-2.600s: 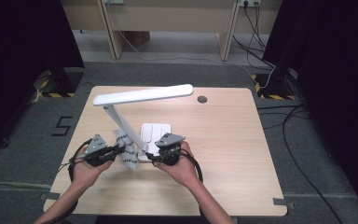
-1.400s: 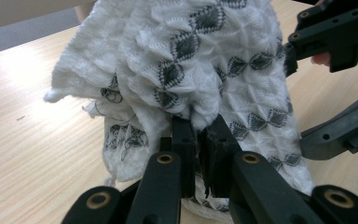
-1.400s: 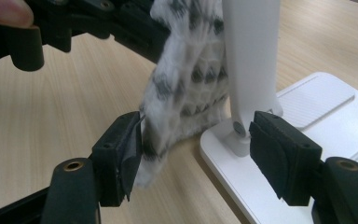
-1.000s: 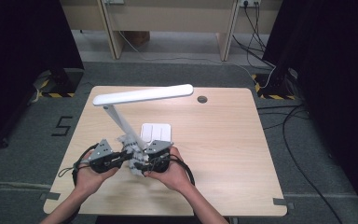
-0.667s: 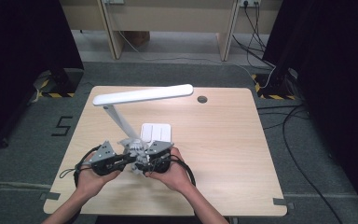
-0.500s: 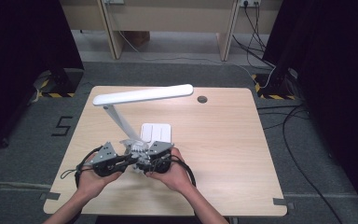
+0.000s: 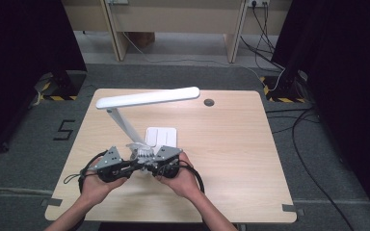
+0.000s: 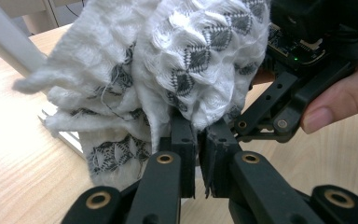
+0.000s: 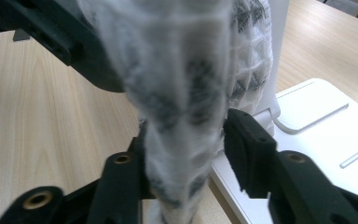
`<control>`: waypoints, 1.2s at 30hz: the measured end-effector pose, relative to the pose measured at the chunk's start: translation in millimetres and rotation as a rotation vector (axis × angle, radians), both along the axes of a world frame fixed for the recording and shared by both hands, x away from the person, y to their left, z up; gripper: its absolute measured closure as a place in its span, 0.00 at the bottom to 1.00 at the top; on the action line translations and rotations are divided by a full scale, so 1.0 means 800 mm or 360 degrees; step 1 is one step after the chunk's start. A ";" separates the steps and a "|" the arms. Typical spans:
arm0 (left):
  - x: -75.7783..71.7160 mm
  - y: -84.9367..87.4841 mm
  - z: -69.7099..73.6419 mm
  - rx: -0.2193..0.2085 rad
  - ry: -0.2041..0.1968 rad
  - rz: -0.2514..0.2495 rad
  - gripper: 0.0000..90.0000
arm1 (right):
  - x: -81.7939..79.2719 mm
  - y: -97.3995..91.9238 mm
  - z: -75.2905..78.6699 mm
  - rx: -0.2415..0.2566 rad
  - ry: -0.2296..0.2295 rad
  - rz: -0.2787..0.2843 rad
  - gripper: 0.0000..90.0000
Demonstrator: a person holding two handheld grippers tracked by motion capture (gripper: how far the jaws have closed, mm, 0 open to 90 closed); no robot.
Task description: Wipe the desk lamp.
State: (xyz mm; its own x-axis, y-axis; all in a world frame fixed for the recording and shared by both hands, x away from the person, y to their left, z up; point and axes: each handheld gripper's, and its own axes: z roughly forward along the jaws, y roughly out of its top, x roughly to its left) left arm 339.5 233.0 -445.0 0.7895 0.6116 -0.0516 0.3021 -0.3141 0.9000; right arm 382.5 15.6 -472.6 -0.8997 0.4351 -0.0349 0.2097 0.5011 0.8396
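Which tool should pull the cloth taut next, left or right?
Right. The left tool is clamped on the white cloth as anchor; the right tool's jaws have just been closing around the cloth, one pad apart.

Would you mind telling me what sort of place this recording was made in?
Probably a lab or studio recording bay rather than a home: a lone wooden table with a white desk lamp stands on grey carpet, black curtains hang on both sides, and cables trail across the floor.

A pale wood tabletop (image 7: 231,139) stands on grey carpet (image 7: 183,77) — black curtains (image 7: 24,53) hang at both sides. Beyond it stands a light wood desk (image 7: 173,19); cables (image 7: 289,125) trail across the floor at right, striped tape (image 7: 277,94) nearby.
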 end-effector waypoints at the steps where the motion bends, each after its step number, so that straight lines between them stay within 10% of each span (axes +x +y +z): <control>1: 0.000 0.000 0.000 -0.0002 0.0001 0.0000 0.93 | -0.001 0.000 0.000 -0.0007 -0.0011 -0.0001 0.73; 11: 0.001 0.000 0.000 -0.0004 0.0005 0.0003 0.93 | -0.003 -0.001 0.002 -0.0030 -0.0069 0.0018 0.88; 19: 0.002 0.000 0.000 0.0002 0.0026 -0.0020 0.93 | -0.002 -0.004 0.002 -0.0028 -0.0065 -0.0033 0.57; 25: 0.002 -0.003 0.001 -0.0016 0.0039 -0.0042 0.93 | -0.003 -0.001 0.003 -0.0038 -0.0109 0.0017 0.52; 36: 0.004 -0.003 0.004 -0.0027 0.0032 -0.0050 0.93 | -0.004 -0.005 0.005 -0.0012 -0.0188 0.0059 0.76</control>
